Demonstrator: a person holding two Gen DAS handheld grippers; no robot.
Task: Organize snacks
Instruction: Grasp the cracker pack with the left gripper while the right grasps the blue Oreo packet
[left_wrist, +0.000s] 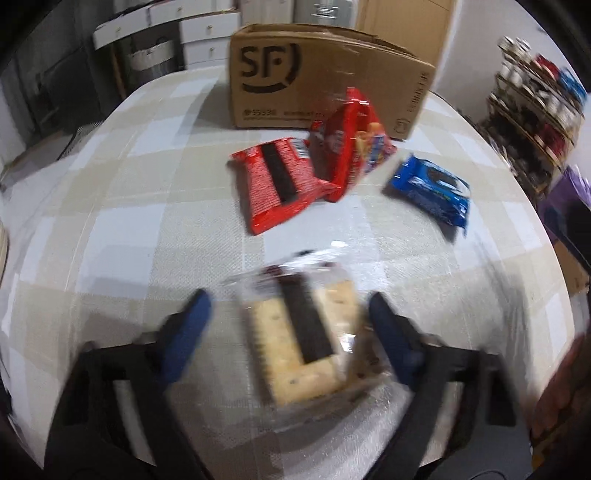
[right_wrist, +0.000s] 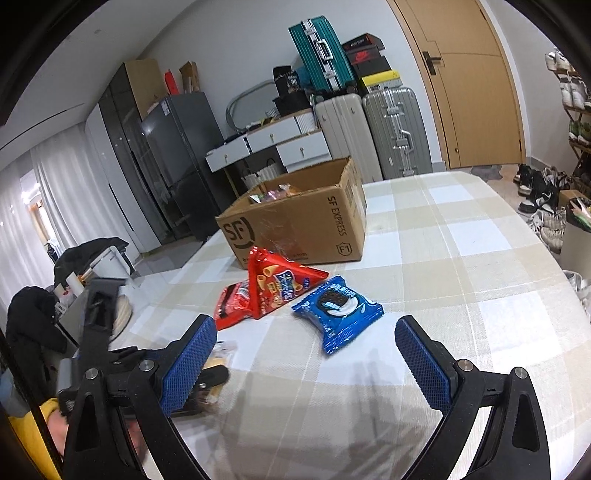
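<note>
Left gripper (left_wrist: 288, 325) straddles the blurry cracker pack (left_wrist: 306, 347) (grip unclear); right gripper (right_wrist: 306, 354) gapes empty near the blue cookie pack (right_wrist: 338, 310), its left finger hiding 1 cracker-pack corner.

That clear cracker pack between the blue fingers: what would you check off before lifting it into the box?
1. Cracker pack sits between the left gripper fingers: ok.
2. Both pads pressing on it: not ok; a gap shows at one side.
3. SF cardboard box open on top: ok.
4. Room left in the box: cannot tell; some packets already inside.
5. Right gripper open and empty near the blue Oreo pack: ok.
</note>
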